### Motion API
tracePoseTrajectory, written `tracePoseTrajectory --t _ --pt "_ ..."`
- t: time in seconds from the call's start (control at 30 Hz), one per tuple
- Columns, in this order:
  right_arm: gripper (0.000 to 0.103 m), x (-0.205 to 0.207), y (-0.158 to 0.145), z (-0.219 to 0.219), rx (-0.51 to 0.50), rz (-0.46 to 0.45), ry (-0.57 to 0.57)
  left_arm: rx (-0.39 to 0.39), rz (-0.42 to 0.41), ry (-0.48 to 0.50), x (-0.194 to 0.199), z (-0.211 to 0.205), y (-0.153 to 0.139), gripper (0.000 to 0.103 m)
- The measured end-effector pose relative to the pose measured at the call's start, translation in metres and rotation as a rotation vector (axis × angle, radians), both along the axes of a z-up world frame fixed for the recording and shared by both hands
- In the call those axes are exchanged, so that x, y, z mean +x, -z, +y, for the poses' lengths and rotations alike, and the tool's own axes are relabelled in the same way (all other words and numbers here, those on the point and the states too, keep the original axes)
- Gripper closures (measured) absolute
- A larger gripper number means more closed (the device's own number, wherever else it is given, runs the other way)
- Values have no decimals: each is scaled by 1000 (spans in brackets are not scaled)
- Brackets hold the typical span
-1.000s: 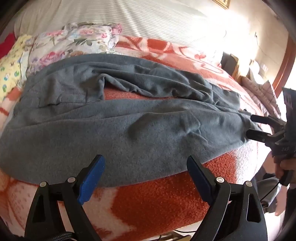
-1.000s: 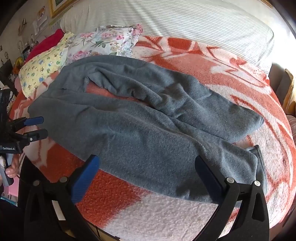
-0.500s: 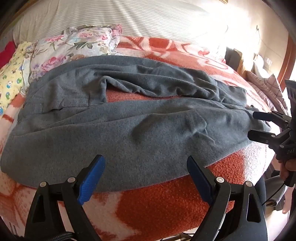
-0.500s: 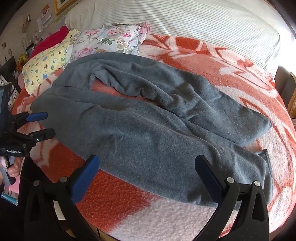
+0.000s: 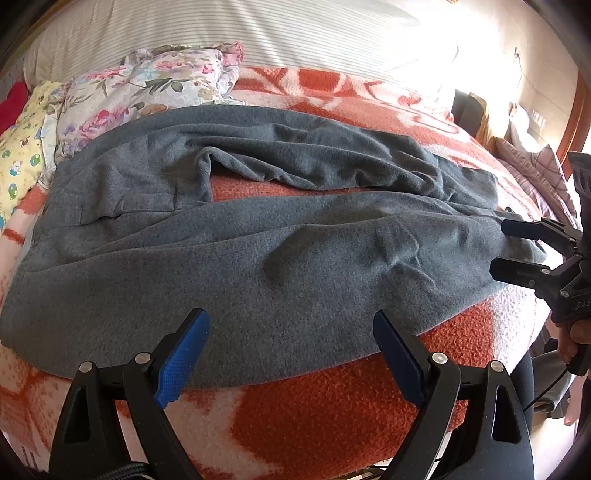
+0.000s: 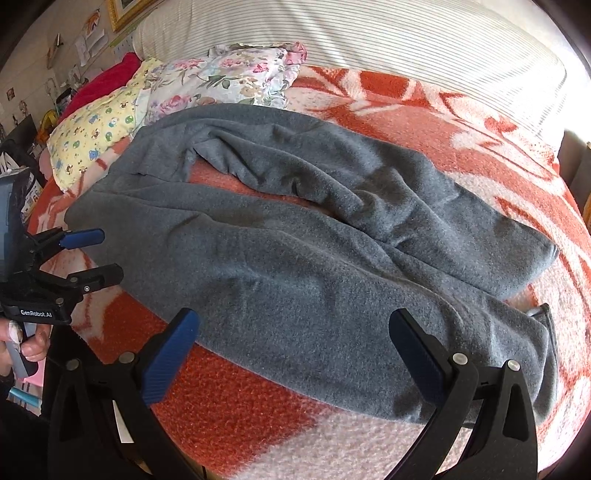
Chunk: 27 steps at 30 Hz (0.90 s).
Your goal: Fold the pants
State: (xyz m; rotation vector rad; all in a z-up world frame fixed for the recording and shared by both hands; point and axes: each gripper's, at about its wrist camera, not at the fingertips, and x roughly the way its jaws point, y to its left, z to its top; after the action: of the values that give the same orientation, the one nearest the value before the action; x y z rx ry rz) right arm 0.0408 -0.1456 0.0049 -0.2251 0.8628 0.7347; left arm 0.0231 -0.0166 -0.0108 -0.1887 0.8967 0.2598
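Note:
Grey fleece pants (image 5: 280,258) lie spread across the bed, waist at the left, legs running right; they also show in the right wrist view (image 6: 314,266). The far leg is rumpled and lies partly over the near leg. My left gripper (image 5: 291,350) is open and empty above the near edge of the near leg. It shows in the right wrist view (image 6: 98,254) beside the waist corner. My right gripper (image 6: 295,350) is open and empty over the near leg's cuff end. It shows in the left wrist view (image 5: 506,249) at the cuffs.
The bed carries an orange and white blanket (image 5: 332,406). Floral (image 5: 147,92) and yellow patterned (image 6: 96,136) pillows lie beyond the waist. A striped bolster (image 6: 369,33) runs along the back. Furniture stands beyond the bed's right side (image 5: 535,162).
Both grippers have moved closer to the pants. The right gripper's fingers now reach the cuff end. Both stay open.

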Motion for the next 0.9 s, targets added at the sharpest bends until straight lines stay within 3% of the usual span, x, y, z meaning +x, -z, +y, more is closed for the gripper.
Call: tracePoseTrajectory --t 0.9 --pt "0 0 1 6 3 4 -6 -19 19 9 6 0 5 12"
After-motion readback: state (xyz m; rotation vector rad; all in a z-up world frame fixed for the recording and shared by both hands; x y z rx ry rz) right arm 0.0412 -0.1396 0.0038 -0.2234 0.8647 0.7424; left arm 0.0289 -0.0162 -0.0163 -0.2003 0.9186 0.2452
